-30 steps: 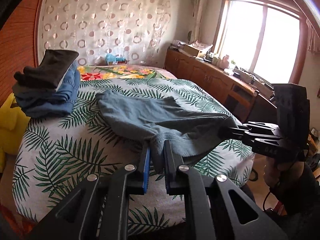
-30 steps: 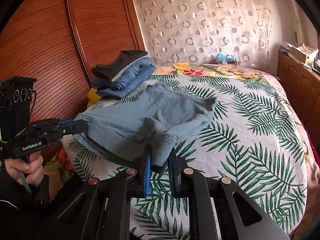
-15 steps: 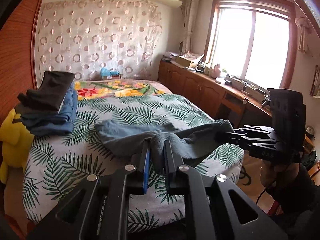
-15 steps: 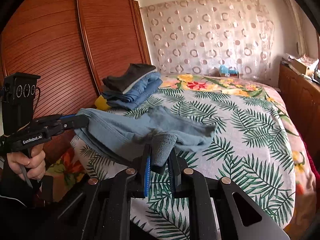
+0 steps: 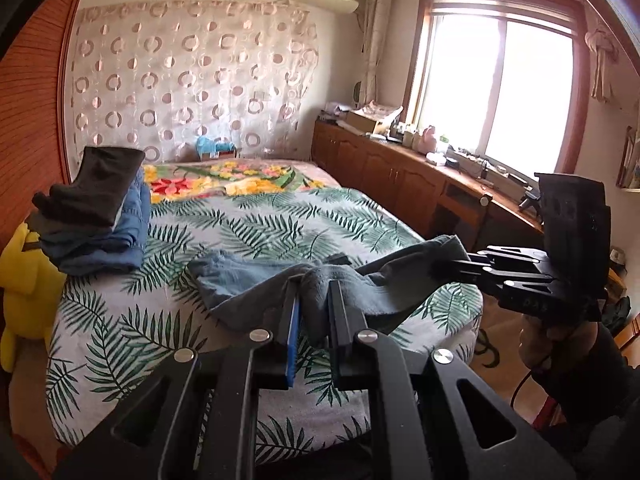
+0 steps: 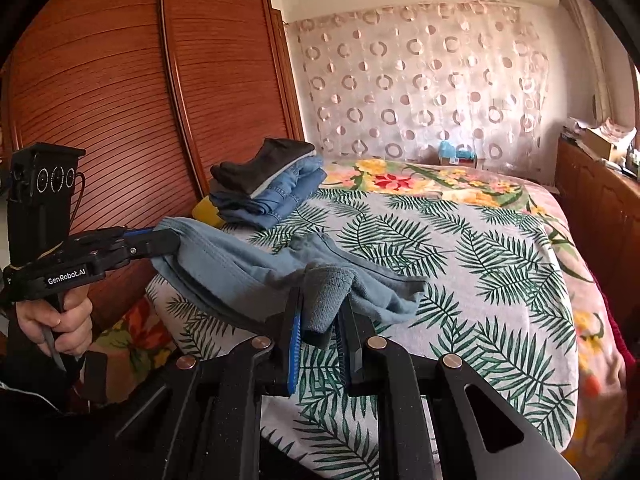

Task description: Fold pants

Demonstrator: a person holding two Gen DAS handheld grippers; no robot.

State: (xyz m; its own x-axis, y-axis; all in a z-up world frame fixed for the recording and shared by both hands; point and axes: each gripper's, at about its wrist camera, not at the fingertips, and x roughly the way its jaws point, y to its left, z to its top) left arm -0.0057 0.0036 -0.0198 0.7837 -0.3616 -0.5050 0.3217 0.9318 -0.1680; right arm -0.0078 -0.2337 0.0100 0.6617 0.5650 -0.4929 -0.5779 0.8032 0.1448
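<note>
Grey-blue pants (image 5: pixel 240 280) hang stretched between my two grippers above the near edge of the bed, their far end still lying on the palm-leaf bedspread (image 5: pixel 256 232). My left gripper (image 5: pixel 314 284) is shut on one corner of the pants; it also shows in the right wrist view (image 6: pixel 172 240). My right gripper (image 6: pixel 322 300) is shut on the other corner of the pants (image 6: pixel 240 264); it also shows in the left wrist view (image 5: pixel 460 266).
A stack of folded clothes (image 5: pixel 96 216) sits at the bed's far left, also in the right wrist view (image 6: pixel 268 184). A yellow plush toy (image 5: pixel 20 280) lies beside the bed. A wooden wardrobe (image 6: pixel 120 100) stands left; wooden cabinets (image 5: pixel 400 176) line the window wall.
Both grippers have risen and pulled back toward the bed's near edge, lifting the pants' held edge off the bedspread. More of the pants hangs in the air now.
</note>
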